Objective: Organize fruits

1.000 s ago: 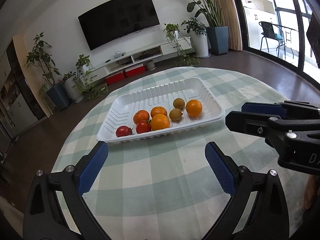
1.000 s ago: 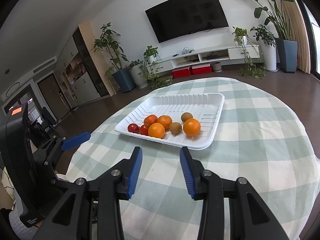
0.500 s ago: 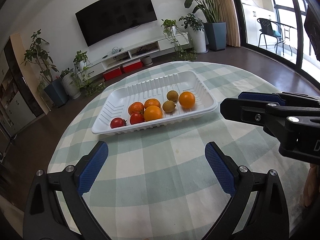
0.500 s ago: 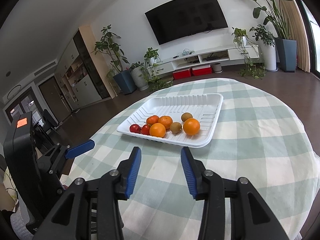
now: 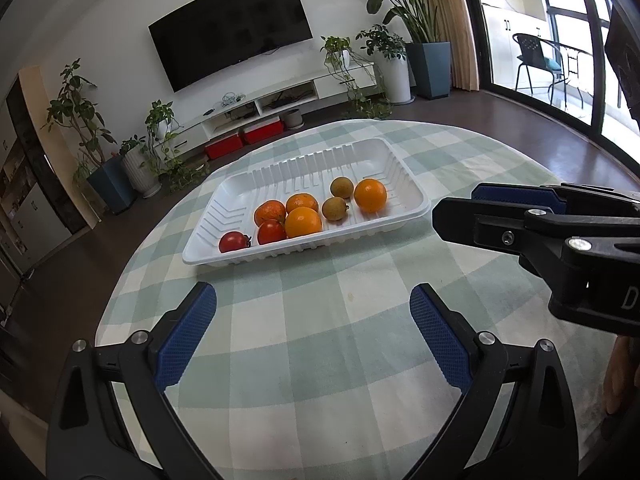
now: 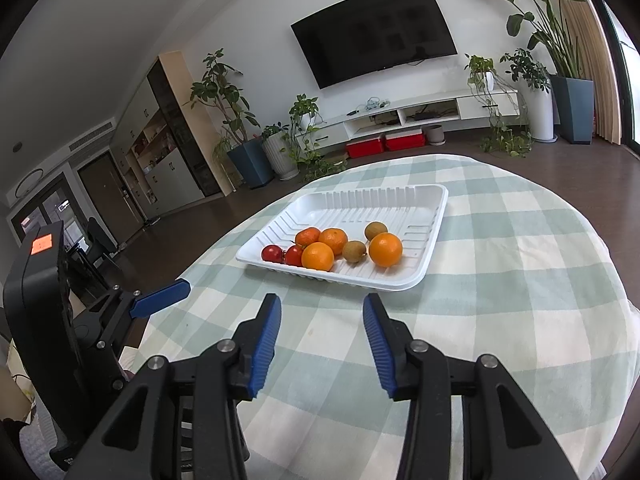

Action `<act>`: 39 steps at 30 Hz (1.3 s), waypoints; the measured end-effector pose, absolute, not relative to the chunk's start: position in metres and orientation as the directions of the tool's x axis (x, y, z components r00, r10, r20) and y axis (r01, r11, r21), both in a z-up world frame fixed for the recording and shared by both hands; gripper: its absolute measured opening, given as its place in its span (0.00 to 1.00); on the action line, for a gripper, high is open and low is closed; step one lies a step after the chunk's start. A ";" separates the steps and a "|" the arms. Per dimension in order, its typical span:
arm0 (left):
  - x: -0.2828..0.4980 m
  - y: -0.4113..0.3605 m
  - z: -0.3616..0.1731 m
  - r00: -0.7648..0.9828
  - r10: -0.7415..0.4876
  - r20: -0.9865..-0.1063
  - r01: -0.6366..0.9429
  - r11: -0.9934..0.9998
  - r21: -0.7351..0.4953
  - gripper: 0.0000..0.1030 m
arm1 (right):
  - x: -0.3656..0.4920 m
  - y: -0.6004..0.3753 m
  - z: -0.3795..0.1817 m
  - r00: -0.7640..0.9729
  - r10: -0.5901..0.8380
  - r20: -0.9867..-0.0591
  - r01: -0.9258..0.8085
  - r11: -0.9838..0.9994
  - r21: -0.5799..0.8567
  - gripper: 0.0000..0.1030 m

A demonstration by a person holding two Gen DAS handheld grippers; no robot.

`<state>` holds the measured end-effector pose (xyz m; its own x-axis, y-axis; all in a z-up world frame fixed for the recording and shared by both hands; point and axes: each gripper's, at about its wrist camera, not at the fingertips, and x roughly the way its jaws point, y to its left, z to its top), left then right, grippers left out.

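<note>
Fruits, round oranges [image 6: 385,249], brown kiwis [image 6: 354,251] and red tomatoes [image 6: 272,253], sit in white ribbed plastic tray [image 6: 424,236] on green-checked desk [image 6: 520,300]. Left gripper [image 5: 312,320] open, empty. Right gripper [image 6: 320,316] opening, nothing between jaws.

The white tray [image 5: 404,168] looks like thin moulded plastic foam, matt to faintly satin, with ribbed walls and grooved corners. The tablecloth [image 5: 340,344] is soft woven cloth, matt, checked in pale green and cream, slightly rumpled at the table's edge. The oranges [image 6: 385,249] have a finely dimpled, mildly shiny peel; the tomatoes [image 5: 233,241] are smooth and glossy; the two kiwis [image 5: 334,208] look dull and rough-skinned. The left gripper [image 5: 312,320] and right gripper [image 6: 320,322] are matt black plastic with bright metal screws, and their blue pads [image 5: 438,334] show a fine knurled, rubbery texture.
</note>
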<state>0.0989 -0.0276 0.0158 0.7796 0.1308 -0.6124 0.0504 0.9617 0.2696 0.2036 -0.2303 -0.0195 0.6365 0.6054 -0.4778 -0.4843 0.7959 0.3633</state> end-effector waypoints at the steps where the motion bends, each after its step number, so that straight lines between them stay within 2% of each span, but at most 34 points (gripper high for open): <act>1: 0.099 -0.027 0.015 0.779 0.130 -0.614 0.051 0.962 0.268 0.96 | 0.203 -0.230 -0.019 0.636 0.606 -0.478 -0.484 0.796 0.364 0.46; 39: 0.097 -0.027 0.013 0.767 0.118 -0.630 0.061 0.965 0.255 0.96 | 0.201 -0.230 -0.019 0.636 0.607 -0.477 -0.485 0.795 0.365 0.49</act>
<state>0.0975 -0.0266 0.0129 0.7673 0.1181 -0.6303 0.0609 0.9650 0.2551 0.2014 -0.2305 -0.0192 0.6359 0.6066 -0.4772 -0.4848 0.7950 0.3647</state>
